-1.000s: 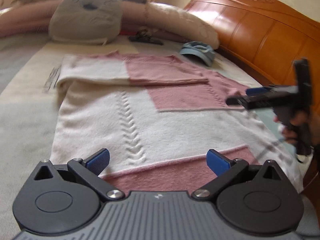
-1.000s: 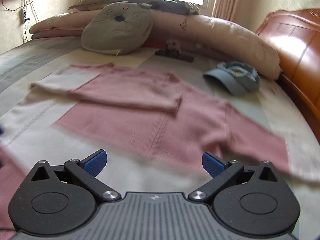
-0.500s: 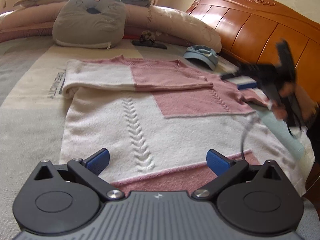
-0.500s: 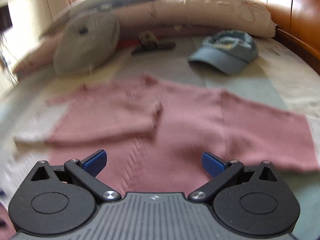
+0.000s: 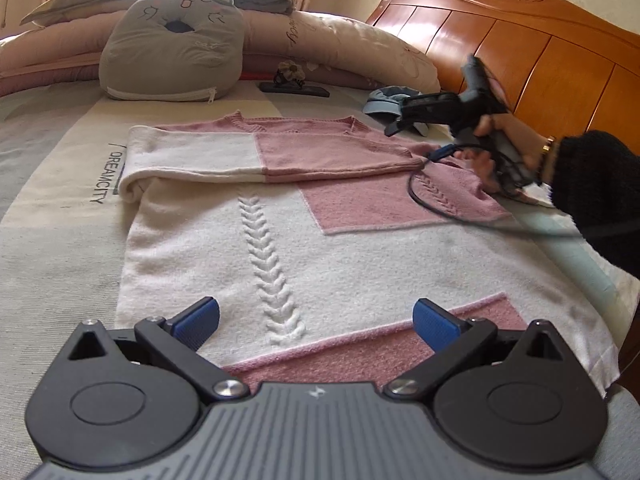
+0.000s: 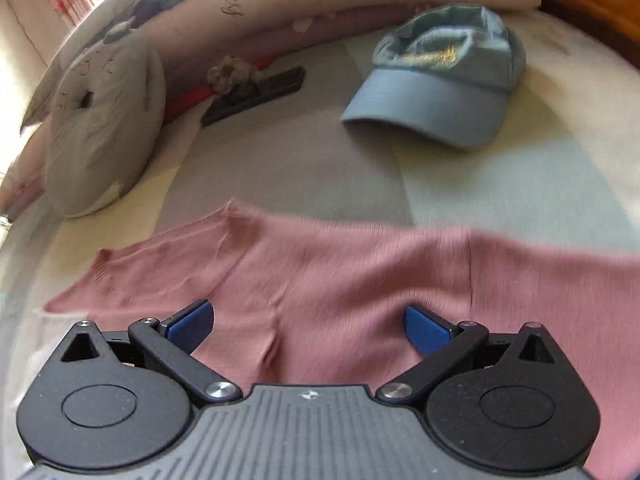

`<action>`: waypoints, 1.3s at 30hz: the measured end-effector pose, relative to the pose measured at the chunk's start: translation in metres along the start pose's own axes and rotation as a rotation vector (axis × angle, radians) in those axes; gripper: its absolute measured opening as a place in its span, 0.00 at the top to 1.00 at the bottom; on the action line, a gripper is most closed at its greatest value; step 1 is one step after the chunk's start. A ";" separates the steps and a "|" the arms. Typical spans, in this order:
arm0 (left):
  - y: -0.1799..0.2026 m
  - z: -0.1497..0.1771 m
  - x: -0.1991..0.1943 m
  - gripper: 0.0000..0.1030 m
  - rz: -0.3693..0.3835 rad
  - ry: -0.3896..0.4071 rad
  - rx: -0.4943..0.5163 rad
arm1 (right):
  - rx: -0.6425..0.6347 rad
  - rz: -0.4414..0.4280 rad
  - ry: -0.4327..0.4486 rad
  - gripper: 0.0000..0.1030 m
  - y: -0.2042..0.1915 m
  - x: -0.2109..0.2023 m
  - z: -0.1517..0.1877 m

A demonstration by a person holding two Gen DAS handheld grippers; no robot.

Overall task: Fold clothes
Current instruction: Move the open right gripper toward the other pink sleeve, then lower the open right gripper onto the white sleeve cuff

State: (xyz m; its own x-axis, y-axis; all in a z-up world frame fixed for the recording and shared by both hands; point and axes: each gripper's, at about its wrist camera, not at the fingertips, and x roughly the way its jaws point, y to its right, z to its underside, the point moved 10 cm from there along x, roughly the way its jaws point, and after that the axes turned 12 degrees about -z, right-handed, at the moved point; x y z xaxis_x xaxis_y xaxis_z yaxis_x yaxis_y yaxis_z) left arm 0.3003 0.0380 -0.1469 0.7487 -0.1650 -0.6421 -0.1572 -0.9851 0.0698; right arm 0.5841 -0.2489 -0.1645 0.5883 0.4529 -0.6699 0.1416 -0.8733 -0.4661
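Item: pink-and-cream knit sweater (image 5: 288, 240), laid flat on the bed (image 5: 48, 200), hem toward the left wrist camera, neckline toward the pillows; one sleeve already folded across the chest, the other pink sleeve (image 6: 520, 276) lying out to the side nearest the headboard (image 5: 540, 60). Left hand-held gripper (image 5: 316, 318): jaws wide apart, holding nothing, poised low over the hem band. Right hand-held gripper (image 6: 308, 324): jaws likewise spread wide and empty, poised just over the shoulder area where the outstretched sleeve joins the body; seen from the left view it is carried by a hand (image 5: 496, 152) in a dark sleeve, cable trailing over the knit. Whether its fingertips touch the fabric cannot be told, as the right view is blurred. Adjacent articles: blue cap (image 6: 440, 80) beyond the sleeve, grey cat-face cushion (image 5: 172, 48), dark phone-like object (image 5: 294, 89) near the pillows; all apart from the garment. Step in hand, by judgement: taking up the remaining sleeve to fold it inward. Handling notes: pinch one layer only at the shoulder seam or along the sleeve, not the body beneath; lift modestly so the loose knit does not drag the folded sleeve out of place; lay it parallel across the chest, edges matched; keep the cable clear of the fold.
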 end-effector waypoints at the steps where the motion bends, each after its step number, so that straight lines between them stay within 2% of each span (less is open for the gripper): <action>1: 0.000 0.001 0.001 0.01 0.002 -0.004 0.000 | -0.003 0.011 0.005 0.00 0.003 0.004 -0.004; 5: 0.001 0.003 0.002 0.01 0.002 -0.011 -0.001 | -0.011 0.016 0.012 0.00 0.008 0.011 -0.016; 9: 0.003 0.002 0.000 0.01 0.016 0.004 0.001 | -0.004 0.010 -0.036 0.00 -0.002 0.000 -0.019; 13: 0.004 0.002 0.000 0.01 0.011 0.029 0.008 | 0.003 -0.122 -0.076 0.00 -0.031 -0.009 -0.002; 16: 0.006 0.003 0.003 0.01 0.029 0.015 -0.002 | 0.016 -0.098 -0.094 0.00 -0.020 0.008 0.008; 21: 0.003 0.003 0.009 0.01 0.011 -0.003 -0.005 | -0.072 -0.066 -0.005 0.00 -0.011 0.028 -0.016; 25: 0.003 0.000 0.006 0.01 0.009 0.008 -0.003 | -0.061 -0.066 0.005 0.00 -0.007 0.032 -0.027; 29: 0.007 -0.003 0.000 0.01 0.014 0.025 0.019 | -0.104 -0.071 -0.011 0.00 -0.018 0.000 -0.021; 33: 0.014 -0.006 -0.006 0.01 0.015 0.038 0.032 | -0.194 -0.080 -0.018 0.00 -0.016 -0.053 -0.007; 36: 0.024 -0.006 -0.010 0.01 0.031 0.037 0.038 | -0.161 -0.051 -0.028 0.00 0.014 -0.082 0.009; 39: 0.037 -0.007 -0.013 0.01 0.039 0.038 0.069 | -0.061 -0.006 -0.040 0.00 0.057 -0.099 0.028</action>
State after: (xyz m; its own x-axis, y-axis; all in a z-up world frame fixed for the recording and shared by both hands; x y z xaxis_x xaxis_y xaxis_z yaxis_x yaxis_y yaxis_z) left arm 0.2889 0.0031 -0.1305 0.7648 -0.2060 -0.6105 -0.2296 -0.9724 0.0405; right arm 0.5116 -0.3386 -0.1411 0.5551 0.4638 -0.6905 0.1939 -0.8794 -0.4348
